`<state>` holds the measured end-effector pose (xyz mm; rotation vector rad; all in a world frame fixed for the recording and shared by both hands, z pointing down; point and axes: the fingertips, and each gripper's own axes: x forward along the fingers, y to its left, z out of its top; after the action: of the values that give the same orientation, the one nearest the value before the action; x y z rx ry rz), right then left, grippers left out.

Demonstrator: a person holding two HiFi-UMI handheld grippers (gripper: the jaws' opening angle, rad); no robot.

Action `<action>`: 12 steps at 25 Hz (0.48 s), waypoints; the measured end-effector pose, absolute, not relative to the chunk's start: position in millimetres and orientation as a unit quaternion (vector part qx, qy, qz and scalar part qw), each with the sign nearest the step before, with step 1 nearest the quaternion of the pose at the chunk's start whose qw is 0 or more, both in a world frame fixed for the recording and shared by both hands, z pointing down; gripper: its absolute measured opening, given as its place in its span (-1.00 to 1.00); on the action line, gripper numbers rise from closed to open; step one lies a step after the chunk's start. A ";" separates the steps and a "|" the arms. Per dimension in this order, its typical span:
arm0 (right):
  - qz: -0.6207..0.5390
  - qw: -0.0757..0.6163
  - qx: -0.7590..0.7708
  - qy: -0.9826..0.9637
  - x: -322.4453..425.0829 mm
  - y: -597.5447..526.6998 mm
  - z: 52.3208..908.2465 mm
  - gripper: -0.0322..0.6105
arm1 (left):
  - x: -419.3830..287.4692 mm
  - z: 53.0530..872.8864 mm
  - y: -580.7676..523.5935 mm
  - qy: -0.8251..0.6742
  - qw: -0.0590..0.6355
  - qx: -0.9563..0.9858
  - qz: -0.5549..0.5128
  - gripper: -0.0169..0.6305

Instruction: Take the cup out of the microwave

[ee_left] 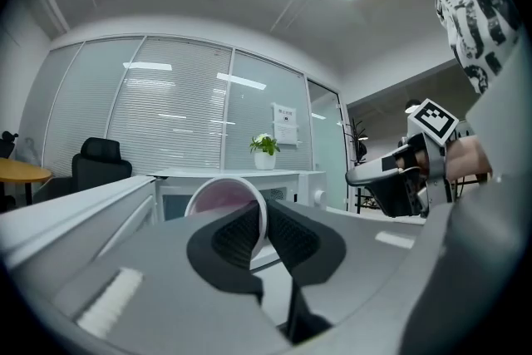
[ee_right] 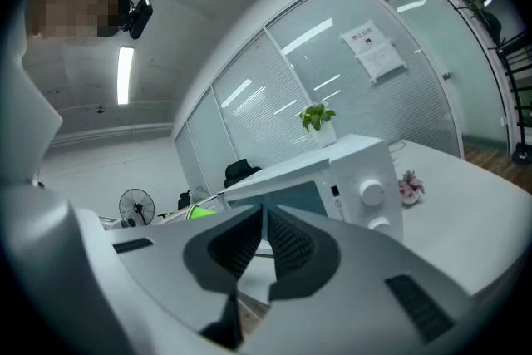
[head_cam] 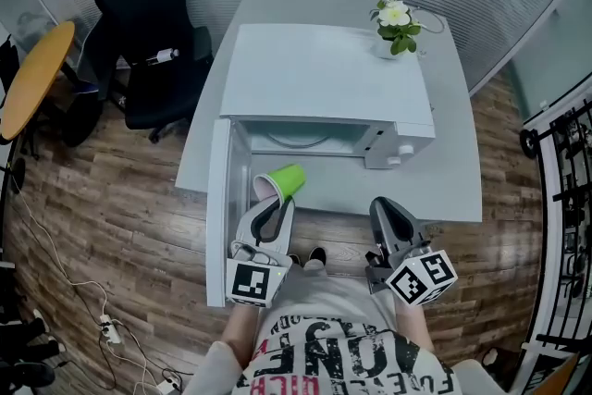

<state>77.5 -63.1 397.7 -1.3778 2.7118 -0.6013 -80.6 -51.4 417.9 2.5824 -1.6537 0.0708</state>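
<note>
A green cup [head_cam: 282,182] with a pink inside lies tilted on its side in front of the white microwave's [head_cam: 324,79] open cavity, just outside it. My left gripper [head_cam: 276,206] is shut on its rim; in the left gripper view the jaws [ee_left: 264,216] pinch the cup's wall [ee_left: 220,199], mouth facing the camera. My right gripper [head_cam: 384,206] hovers to the right of the cup, level with it, shut and empty. The right gripper view shows its jaws [ee_right: 264,229] closed before the microwave [ee_right: 332,179], with the green cup [ee_right: 199,212] at the left.
The microwave door [head_cam: 218,208] stands swung open at the left, beside my left gripper. A potted white flower [head_cam: 396,25] sits at the back right of the grey table [head_cam: 453,162]. A black office chair [head_cam: 153,32] and a yellow round table [head_cam: 37,74] stand at the left.
</note>
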 end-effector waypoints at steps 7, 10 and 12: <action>-0.190 0.014 -0.455 0.870 55.3 -50.4 389.9 -0.82 | -105.3 413.0 -45.0 -0.541 0.040 0.840 0.016 -0.83; -0.184 0.011 -0.455 0.871 47.3 -45.1 387.9 -0.82 | -110.6 410.9 -42.5 -0.538 0.042 0.842 0.011 -0.82; -0.180 0.009 -0.456 0.872 43.5 -42.0 387.4 -0.82 | -112.4 411.3 -40.3 -0.535 0.040 0.844 0.011 -0.82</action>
<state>43.5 -42.0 387.4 -1.4239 2.7217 -0.5619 -112.4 -40.3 411.3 2.5854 -1.6396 0.0322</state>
